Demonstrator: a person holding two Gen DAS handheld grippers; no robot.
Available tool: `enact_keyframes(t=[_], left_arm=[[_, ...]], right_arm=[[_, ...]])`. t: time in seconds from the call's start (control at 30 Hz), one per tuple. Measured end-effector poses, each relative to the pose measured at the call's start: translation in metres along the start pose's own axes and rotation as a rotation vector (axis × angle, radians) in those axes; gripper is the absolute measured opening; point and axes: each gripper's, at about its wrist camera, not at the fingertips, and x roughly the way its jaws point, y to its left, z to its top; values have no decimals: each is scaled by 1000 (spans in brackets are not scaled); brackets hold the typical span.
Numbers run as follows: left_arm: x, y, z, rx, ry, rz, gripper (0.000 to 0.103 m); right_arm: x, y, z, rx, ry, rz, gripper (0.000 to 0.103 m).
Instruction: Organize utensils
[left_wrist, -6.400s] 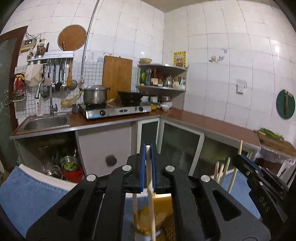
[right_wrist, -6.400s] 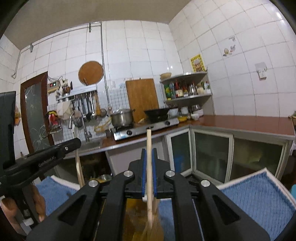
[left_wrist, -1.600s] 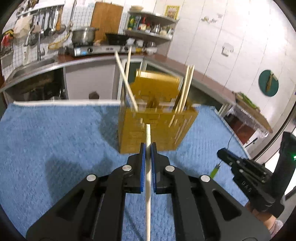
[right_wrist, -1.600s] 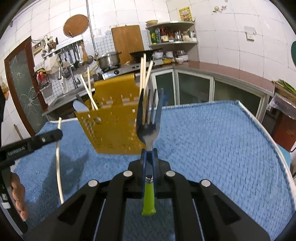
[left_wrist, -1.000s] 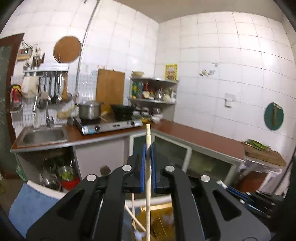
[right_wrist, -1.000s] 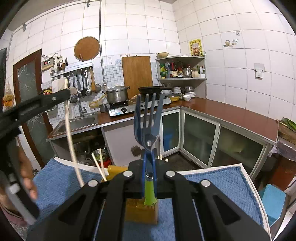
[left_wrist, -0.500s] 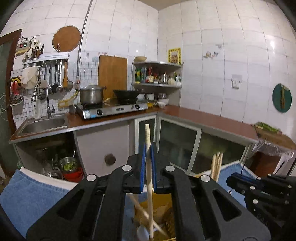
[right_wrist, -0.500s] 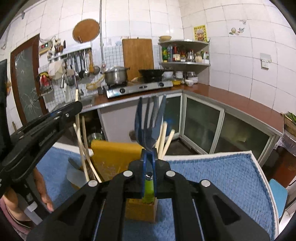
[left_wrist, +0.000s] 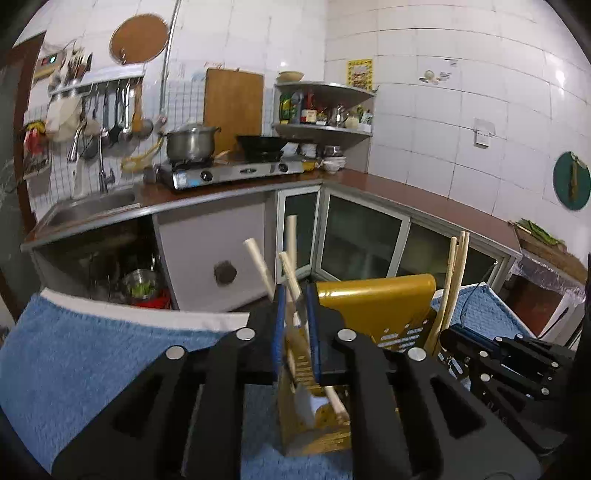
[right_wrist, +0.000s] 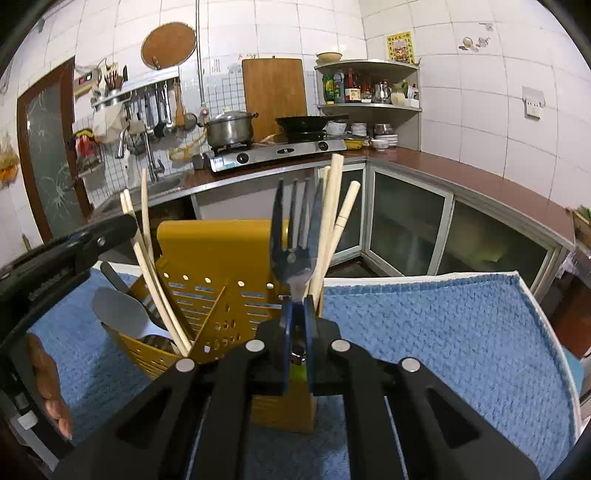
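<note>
On the blue towel (right_wrist: 443, 332) stands the yellow utensil caddy (right_wrist: 218, 295), already holding chopsticks and spoons. The right gripper (right_wrist: 298, 325) clamps a green-handled fork (right_wrist: 295, 236) over its near-right compartment, unreleased. The left gripper (left_wrist: 293, 325) has just been opening; a chopstick (left_wrist: 290, 275) stands loose between its jaws, dropped in.

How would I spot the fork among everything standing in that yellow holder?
Find the blue towel covering the table, then the yellow slotted utensil holder standing on it. The fork rises tines-up over its right end, beside pale chopsticks, pinched in the right gripper. It alone is dark metal with prongs and a green handle.
</note>
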Motion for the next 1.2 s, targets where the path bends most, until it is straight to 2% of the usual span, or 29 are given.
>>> enact_keyframes(t=[0.03, 0.07, 0.1, 0.17, 0.2, 0.27, 0.33, 0.4, 0.47, 0.67, 0.87, 0.93, 1.03, 1.2], left_arm=[[-5, 4, 0, -10, 2, 2, 21], [-9, 6, -1, -16, -1, 4, 34], [-18, 10, -1, -23, -11, 7, 41], [-36, 16, -1, -26, -33, 17, 60], [-42, 17, 0, -28, -38, 17, 64], [-61, 25, 2, -39, -54, 22, 83], [-80, 33, 2, -45, -71, 35, 92], [-98, 38, 0, -34, -84, 40, 95], [-117, 42, -5, -16, -102, 48, 98], [-171, 52, -37, -6, -131, 77, 98], [-202, 56, -87, -41, -167, 147, 98], [-205, 58, -106, -44, -138, 159, 98], [-206, 62, -122, -57, -67, 140, 98], [-230, 60, -145, -38, -168, 202, 98]], right_arm=[[-2, -1, 0, 11, -6, 11, 10], [-3, -2, 0, 20, -3, 22, 12], [-5, -3, 0, 28, 4, 34, 14], [-11, -3, 1, 27, -1, 40, 26], [-17, -2, 2, 25, -16, 36, 30], [-29, -1, 5, 28, -31, 50, 40], [-44, 0, 7, 22, -43, 51, 47], [-60, 3, 8, 3, -59, 39, 54], [-75, 4, 4, -6, -79, 25, 67], [-128, 8, -34, 2, -162, -7, 90], [-163, 19, -88, -4, -201, -42, 98], [-171, 23, -104, -5, -203, -51, 98], [-185, 28, -126, -11, -198, -71, 98], [-213, 36, -152, -4, -240, -84, 99]])
